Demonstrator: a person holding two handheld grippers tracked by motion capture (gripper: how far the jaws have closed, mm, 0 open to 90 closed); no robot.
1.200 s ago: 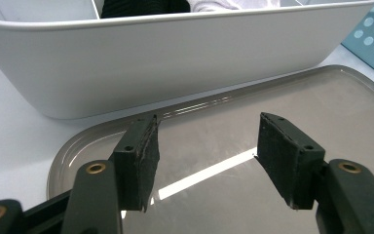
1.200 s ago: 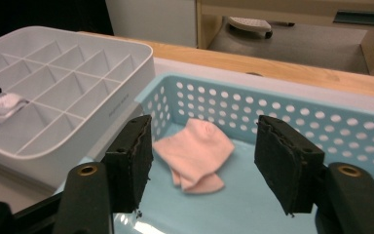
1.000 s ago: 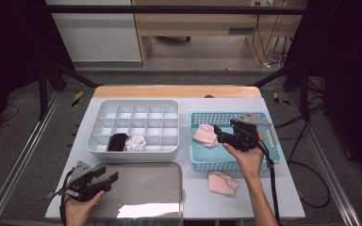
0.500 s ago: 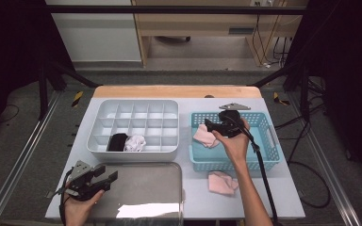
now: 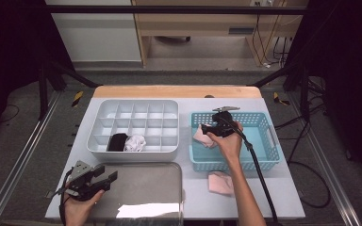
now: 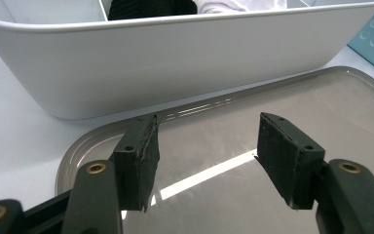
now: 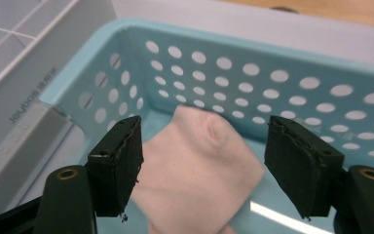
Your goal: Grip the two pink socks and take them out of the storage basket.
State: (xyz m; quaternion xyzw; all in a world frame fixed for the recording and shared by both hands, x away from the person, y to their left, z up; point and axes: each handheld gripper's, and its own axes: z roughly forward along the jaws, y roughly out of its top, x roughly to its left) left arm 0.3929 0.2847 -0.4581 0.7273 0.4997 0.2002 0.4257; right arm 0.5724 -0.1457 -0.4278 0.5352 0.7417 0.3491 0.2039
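Observation:
A pale pink folded cloth point(image 7: 197, 170) lies in the left end of the light blue perforated basket point(image 5: 264, 121). My right gripper point(image 7: 204, 170) hovers open just above that cloth point(image 5: 201, 137), jaws either side of it, and it appears in the high view over the basket point(image 5: 206, 128). A second pink cloth point(image 5: 220, 182) lies on the table in front of the basket. My left gripper point(image 6: 207, 156) is open and empty over the steel tray point(image 6: 321, 97), near the table's front left point(image 5: 104, 179). The white divided organizer point(image 5: 136, 106) holds a black item point(image 5: 118, 141) and a white item point(image 5: 135, 142).
The organizer's near wall point(image 6: 175, 63) stands right ahead of the left gripper. The basket's perforated wall point(image 7: 253, 78) rises behind the pink cloth. The steel tray point(image 5: 141, 188) occupies the front of the table. A cable point(image 5: 259, 174) trails from the right gripper toward the front edge.
My right gripper has moved left across the basket, from its middle to its left end over the pink cloth. The left gripper has stayed still.

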